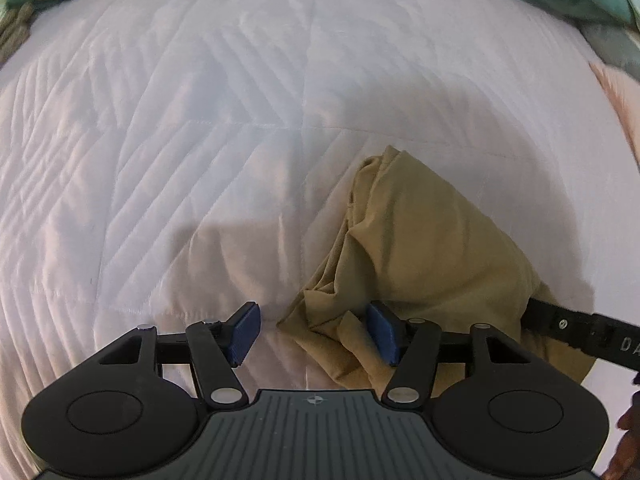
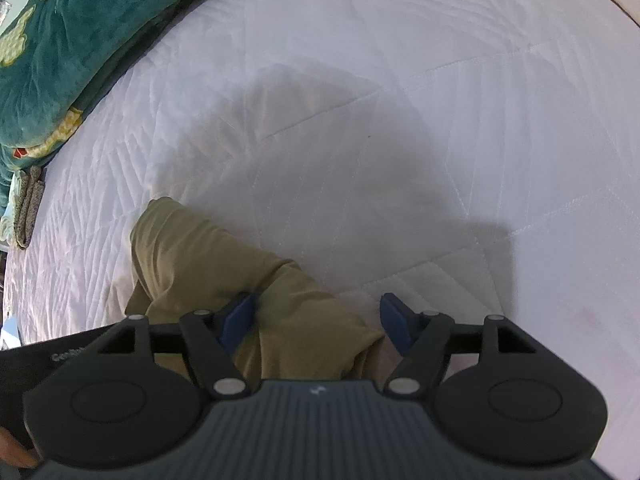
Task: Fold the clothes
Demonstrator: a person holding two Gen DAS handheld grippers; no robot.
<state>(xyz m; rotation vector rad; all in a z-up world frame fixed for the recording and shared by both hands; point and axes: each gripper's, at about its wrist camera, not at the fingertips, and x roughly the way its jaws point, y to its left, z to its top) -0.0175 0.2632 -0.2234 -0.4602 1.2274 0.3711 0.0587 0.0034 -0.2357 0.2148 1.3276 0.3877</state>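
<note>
**A:** Where does the olive-tan garment point(image 1: 420, 248) lie from each tool?

**B:** It is bunched in a rumpled heap on the white quilted bedcover point(image 1: 180, 140). In the left wrist view it sits to the right of the left gripper point(image 1: 313, 332); its near-left edge reaches in between the jaws and up against the right blue pad, while the left pad stands over bare quilt. In the right wrist view the same cloth point(image 2: 208, 264) lies left and centre of the right gripper point(image 2: 320, 322), covering part of the left pad and running down under the tool body.

**A:** How do the jaws stand?

**B:** Both pairs are spread wide. Neither is clamped on anything, though cloth lies in each gap.

**A:** Long axis?

**B:** The heap runs from a narrower far end back toward the tools, slanting away to the upper left in the right view. So the garment lies between the two grippers, its near end at both.

**A:** Which is nearer?

**B:** I judge the right one, since more cloth lies within its gap. Whether this is a garment partway folded or only gathered, the heap does not settle. A teal patterned blanket point(image 2: 60, 60) lies along the far edge of the bed, well apart from the cloth.
</note>
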